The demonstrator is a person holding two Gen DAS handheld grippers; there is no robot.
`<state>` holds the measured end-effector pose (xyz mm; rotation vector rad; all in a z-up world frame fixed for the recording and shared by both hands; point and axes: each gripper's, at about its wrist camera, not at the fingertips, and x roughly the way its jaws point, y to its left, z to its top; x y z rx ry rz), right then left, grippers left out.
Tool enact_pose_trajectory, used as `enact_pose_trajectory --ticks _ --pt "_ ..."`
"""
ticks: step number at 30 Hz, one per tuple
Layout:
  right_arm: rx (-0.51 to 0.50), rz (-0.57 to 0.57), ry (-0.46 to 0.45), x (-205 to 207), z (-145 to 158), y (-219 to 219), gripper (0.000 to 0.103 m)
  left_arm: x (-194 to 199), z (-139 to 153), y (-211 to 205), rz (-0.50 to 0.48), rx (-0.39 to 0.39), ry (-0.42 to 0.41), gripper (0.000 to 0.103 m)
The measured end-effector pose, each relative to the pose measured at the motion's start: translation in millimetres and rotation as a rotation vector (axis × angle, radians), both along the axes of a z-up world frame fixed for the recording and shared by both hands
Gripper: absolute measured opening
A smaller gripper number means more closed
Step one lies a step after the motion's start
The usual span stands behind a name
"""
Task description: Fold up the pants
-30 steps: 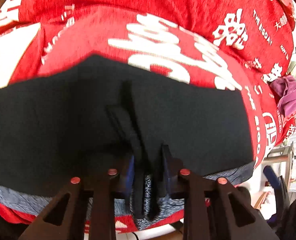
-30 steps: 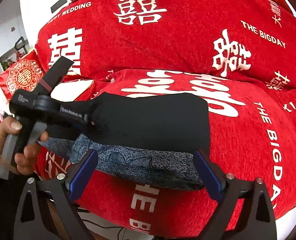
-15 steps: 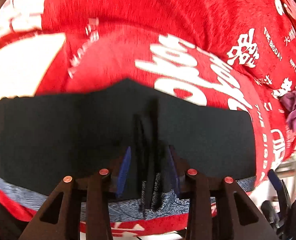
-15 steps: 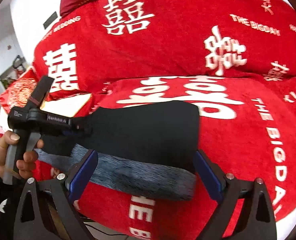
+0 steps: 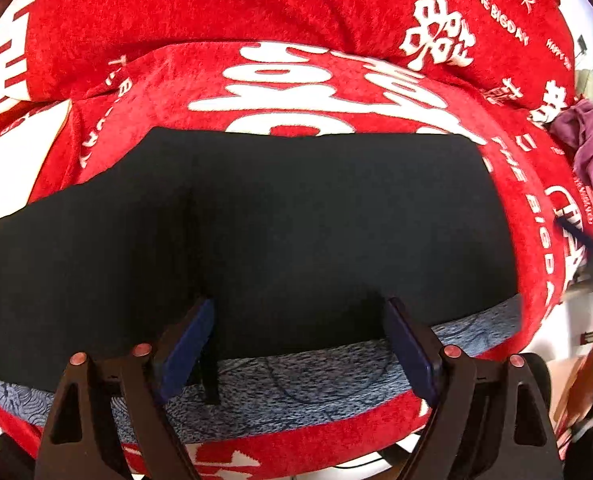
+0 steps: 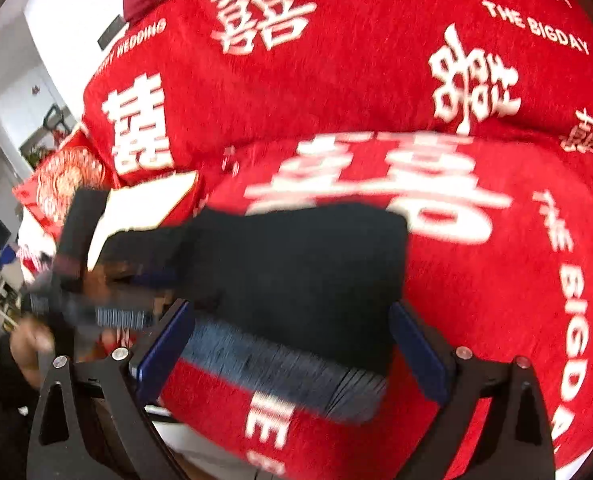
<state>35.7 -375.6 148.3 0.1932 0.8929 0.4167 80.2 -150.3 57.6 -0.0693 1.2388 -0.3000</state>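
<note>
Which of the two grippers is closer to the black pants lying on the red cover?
Left. The left gripper sits right over the black pants, its jaws just opened, nothing pinched between them. The right gripper hangs open a little back from their near edge.

Location: a home living area.
A sofa under a red wedding-print cover (image 6: 376, 60) fills the frame; white walls (image 6: 12, 60) and a houseplant (image 6: 36, 152) appear at left.

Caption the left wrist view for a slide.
Left gripper, jaws just opened and empty, over black pants folded on a red blanket.
</note>
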Motion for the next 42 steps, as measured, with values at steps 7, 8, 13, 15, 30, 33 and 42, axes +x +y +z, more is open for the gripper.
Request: enact_pose_trajectory --ticks 7,8,13,15,30,33,42 --pt "0.129 0.019 0.157 101 -37 5 0.099 -4 -1 -2 0.000 0.020 -0.021 0.089" --pt "0.120 0.019 0.198 108 -49 9 0.099 -4 -2 -3 -0.001 0.014 -0.021 0.090" --pt "-0.033 0.015 0.207 108 -55 32 0.102 -8 4 2 -0.004 0.000 -0.025 0.090" --pt "-0.069 0.013 0.162 90 -39 36 0.102 -14 10 10 0.006 -0.040 -0.032 0.090" --pt "-0.269 0.102 0.019 13 -8 89 0.103 -51 0 121 0.227 -0.048 -0.033 0.093" --pt "-0.238 0.245 -0.003 28 9 129 0.103 -59 -14 169 0.387 -0.025 -0.041 0.093" --pt "-0.316 0.566 0.056 87 -15 299 0.103 -61 -49 204 0.454 0.054 -0.094 0.103"
